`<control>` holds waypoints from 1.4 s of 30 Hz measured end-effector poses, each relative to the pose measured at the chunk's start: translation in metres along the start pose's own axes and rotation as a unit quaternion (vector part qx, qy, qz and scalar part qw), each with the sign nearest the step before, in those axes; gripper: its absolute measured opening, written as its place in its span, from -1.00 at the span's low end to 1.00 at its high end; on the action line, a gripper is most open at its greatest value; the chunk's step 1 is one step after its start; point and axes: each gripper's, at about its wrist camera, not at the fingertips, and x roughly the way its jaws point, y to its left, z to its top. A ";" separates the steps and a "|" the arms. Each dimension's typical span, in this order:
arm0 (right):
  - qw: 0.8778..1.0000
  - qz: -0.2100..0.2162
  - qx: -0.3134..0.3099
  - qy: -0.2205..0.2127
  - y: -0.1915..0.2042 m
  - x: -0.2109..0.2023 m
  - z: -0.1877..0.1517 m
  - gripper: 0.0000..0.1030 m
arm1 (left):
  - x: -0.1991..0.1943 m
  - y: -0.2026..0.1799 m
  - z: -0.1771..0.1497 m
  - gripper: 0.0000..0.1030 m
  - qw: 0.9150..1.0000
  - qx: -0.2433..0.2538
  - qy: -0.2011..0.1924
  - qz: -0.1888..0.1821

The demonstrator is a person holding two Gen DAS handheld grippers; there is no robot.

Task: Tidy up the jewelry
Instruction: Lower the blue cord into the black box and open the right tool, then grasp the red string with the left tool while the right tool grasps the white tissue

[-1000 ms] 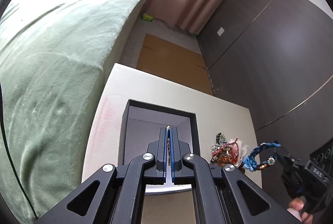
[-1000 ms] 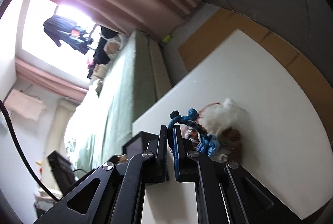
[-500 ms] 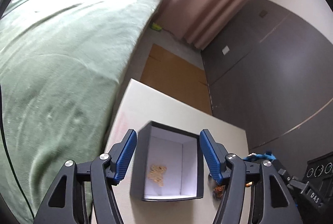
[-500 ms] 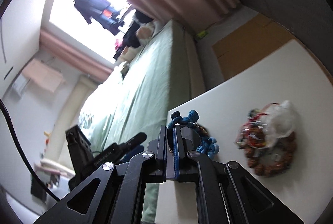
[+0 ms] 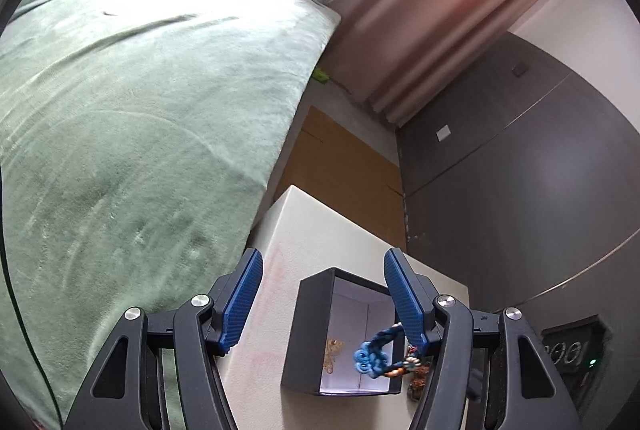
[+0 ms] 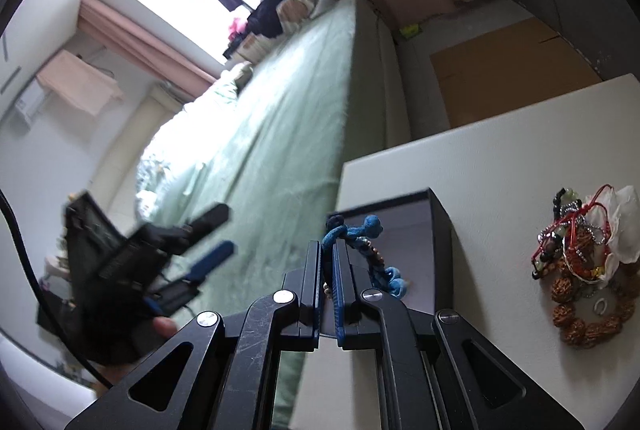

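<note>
A black box (image 5: 298, 334) with a white inside stands open on the white table (image 5: 320, 230). A small gold piece (image 5: 334, 350) lies on its floor. My left gripper (image 5: 322, 294) hovers above and behind the box, open, with nothing between its blue pads. My right gripper (image 6: 329, 250) is shut on a blue braided bracelet (image 6: 354, 228) with beads. The bracelet (image 5: 374, 352) hangs over the box's right side. In the right wrist view the box (image 6: 442, 230) sits just beyond the fingertips, and the left gripper (image 6: 200, 242) shows blurred at the left.
A heap of jewelry (image 6: 580, 270), with brown beads, red cord and a white piece, lies on the table (image 6: 500, 170) to the right of the box. A green bed (image 5: 140, 110) runs along the table's left edge. Dark cabinet doors (image 5: 520, 210) stand to the right.
My left gripper opened, left the gold piece in the box and drew back and up. My right gripper carried the blue bracelet from beside the heap to over the box.
</note>
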 end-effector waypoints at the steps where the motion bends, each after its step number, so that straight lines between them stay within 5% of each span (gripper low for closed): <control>1: 1.000 -0.010 -0.006 0.000 0.001 0.001 -0.002 -0.87 | 0.001 0.000 0.000 0.24 1.000 -0.001 0.000 0.001; 4: 0.999 -0.039 -0.028 0.007 0.007 0.009 -0.008 -0.87 | 0.003 0.002 0.000 0.24 1.000 -0.005 0.004 -0.001; 11: 0.997 -0.002 -0.008 0.075 0.000 0.029 -0.015 -0.66 | -0.002 0.006 0.001 0.24 1.000 -0.006 -0.002 0.002; 14: 0.999 -0.016 -0.003 0.045 -0.007 0.009 -0.012 -0.20 | -0.002 0.006 0.000 0.24 1.000 -0.004 -0.003 0.006; 22: 0.999 -0.023 0.035 -0.009 -0.035 -0.051 -0.006 -0.17 | 0.010 -0.016 -0.012 0.24 0.999 0.031 0.014 0.004; 28: 0.995 -0.055 0.067 -0.044 -0.057 -0.090 0.002 0.14 | 0.021 -0.046 -0.030 0.24 0.996 0.078 0.031 -0.005; 42: 0.982 -0.101 0.154 -0.047 -0.126 -0.139 0.003 0.16 | 0.066 -0.127 -0.093 0.24 0.979 0.184 0.087 -0.024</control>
